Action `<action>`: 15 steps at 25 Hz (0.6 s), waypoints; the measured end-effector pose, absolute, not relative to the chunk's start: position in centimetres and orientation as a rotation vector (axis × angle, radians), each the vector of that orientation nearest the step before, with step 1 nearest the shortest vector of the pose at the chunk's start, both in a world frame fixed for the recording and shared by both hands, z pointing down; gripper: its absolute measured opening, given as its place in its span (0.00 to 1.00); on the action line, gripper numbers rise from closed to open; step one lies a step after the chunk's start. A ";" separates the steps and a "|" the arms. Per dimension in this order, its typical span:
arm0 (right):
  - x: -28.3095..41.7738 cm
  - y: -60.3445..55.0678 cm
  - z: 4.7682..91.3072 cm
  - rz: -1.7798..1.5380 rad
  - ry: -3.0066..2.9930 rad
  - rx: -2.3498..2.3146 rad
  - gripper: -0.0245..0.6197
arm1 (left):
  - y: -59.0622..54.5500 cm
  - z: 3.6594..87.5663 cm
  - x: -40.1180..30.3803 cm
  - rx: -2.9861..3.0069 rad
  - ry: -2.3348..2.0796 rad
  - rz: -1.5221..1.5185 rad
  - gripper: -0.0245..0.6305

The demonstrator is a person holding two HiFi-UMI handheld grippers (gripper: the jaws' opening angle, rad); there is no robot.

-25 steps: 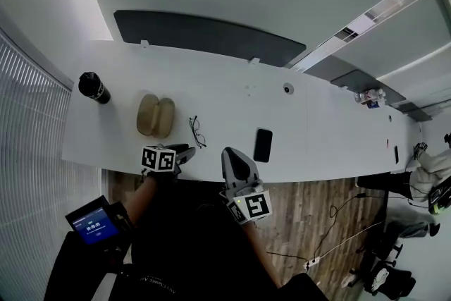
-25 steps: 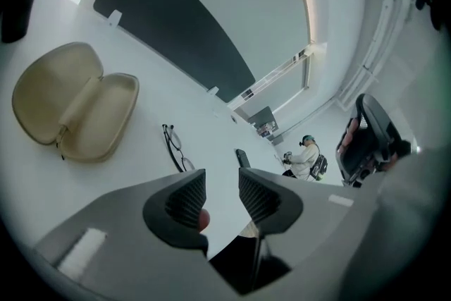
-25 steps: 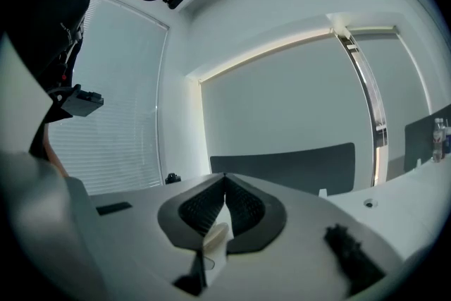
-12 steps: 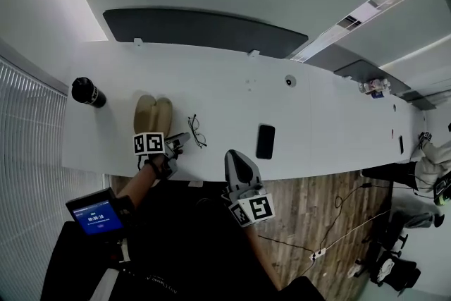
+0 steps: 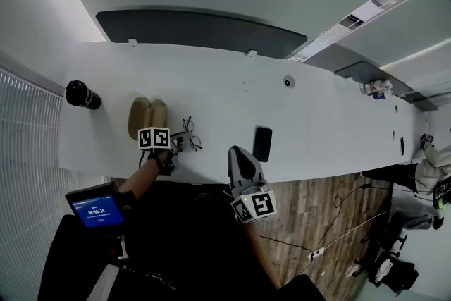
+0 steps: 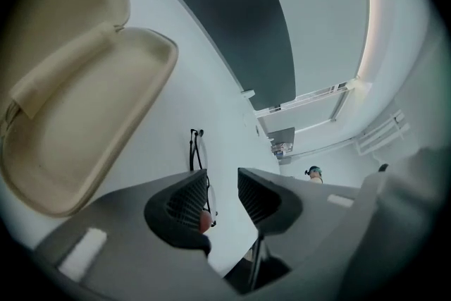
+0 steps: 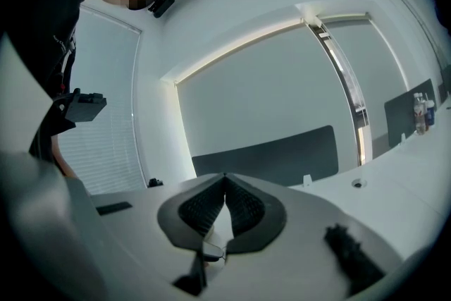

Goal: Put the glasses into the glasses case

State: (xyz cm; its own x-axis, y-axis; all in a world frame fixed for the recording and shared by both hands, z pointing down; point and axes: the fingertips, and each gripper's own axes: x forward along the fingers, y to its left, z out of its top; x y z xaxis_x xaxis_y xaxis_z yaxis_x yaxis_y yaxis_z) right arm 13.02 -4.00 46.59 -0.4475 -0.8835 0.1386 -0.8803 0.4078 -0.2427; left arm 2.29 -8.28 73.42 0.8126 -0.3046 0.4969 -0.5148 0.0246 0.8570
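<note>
The black-framed glasses (image 5: 191,139) lie folded on the white table (image 5: 225,91), just right of the open beige glasses case (image 5: 144,118). My left gripper (image 5: 180,144) is low over the table's near edge, its tips right at the glasses. In the left gripper view its jaws (image 6: 223,194) stand open, and the glasses (image 6: 195,149) lie just beyond, partly hidden behind the left jaw. The empty case (image 6: 77,102) fills the upper left there. My right gripper (image 5: 237,154) hovers at the table's front edge, off the glasses; its jaws (image 7: 225,183) are shut with nothing between them.
A black phone (image 5: 262,143) lies flat right of the right gripper. A black bottle (image 5: 82,94) stands at the table's far left. A small round puck (image 5: 287,82) sits mid-table, and bottles (image 5: 372,89) stand far right. A dark panel (image 5: 197,32) lines the table's back.
My left gripper has moved forward, down and to the right, from the table's edge up to the glasses. My right gripper has shifted a little nearer the table edge, still shut.
</note>
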 end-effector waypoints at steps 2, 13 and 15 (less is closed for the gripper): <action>13.0 -4.4 46.6 -0.446 2.626 -1.642 0.05 | -8.5 73.5 2.4 1.584 -0.676 0.215 0.26; 13.0 -4.2 46.2 -0.449 2.650 -1.663 0.05 | -7.3 75.0 2.0 1.526 -0.689 0.306 0.25; 12.9 -4.0 46.2 -0.459 2.651 -1.667 0.05 | -7.2 75.1 1.9 1.515 -0.695 0.319 0.24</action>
